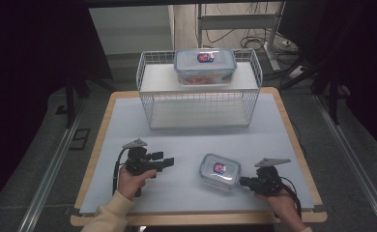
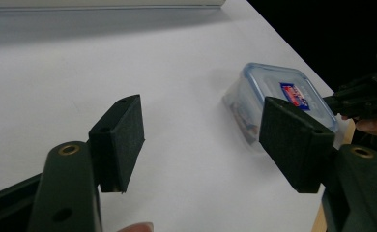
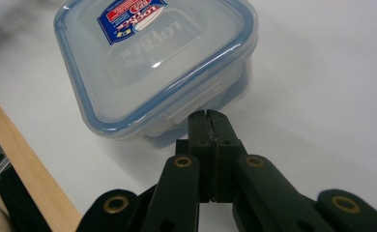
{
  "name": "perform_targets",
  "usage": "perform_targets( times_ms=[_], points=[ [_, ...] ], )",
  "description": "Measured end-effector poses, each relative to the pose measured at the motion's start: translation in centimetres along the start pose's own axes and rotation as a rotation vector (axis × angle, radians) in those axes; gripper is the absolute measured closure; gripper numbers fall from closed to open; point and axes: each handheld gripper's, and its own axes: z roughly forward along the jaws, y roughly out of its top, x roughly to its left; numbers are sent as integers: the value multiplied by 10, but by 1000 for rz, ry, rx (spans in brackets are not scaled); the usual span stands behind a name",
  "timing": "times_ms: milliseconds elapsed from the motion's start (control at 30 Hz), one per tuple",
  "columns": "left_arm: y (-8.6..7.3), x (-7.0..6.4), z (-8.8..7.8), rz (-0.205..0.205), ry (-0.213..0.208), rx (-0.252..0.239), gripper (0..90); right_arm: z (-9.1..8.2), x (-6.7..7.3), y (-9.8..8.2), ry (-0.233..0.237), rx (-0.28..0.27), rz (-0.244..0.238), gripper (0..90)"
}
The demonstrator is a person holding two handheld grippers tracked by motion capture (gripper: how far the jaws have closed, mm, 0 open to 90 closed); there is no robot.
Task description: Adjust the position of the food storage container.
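Small container [image 1: 219,170] upright (lid up), long axis left-right.

The left gripper [image 1: 168,162] hovers near the surface's front-left corner, jaws level and spread wide with nothing between them. The right gripper [image 1: 242,181], near the front-right corner, points leftward with its jaws pressed together.

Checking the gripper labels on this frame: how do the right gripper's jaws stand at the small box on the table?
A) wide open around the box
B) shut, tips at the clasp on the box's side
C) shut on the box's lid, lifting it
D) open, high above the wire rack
B: in the right gripper view the right gripper has its jaws pressed together, tips at the side clasp of the small box, which sits on the table.
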Motion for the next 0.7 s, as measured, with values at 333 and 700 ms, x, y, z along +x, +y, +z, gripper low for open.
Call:
perform_targets(
  times_ms=[333, 700],
  points=[
    [-1, 4, -1, -11, 8, -2, 326, 38, 16, 31, 24, 2, -50, 895],
    [-1, 6, -3, -15, 15, -7, 325, 31, 24, 25, 62, -13, -69, 895]
  ],
)
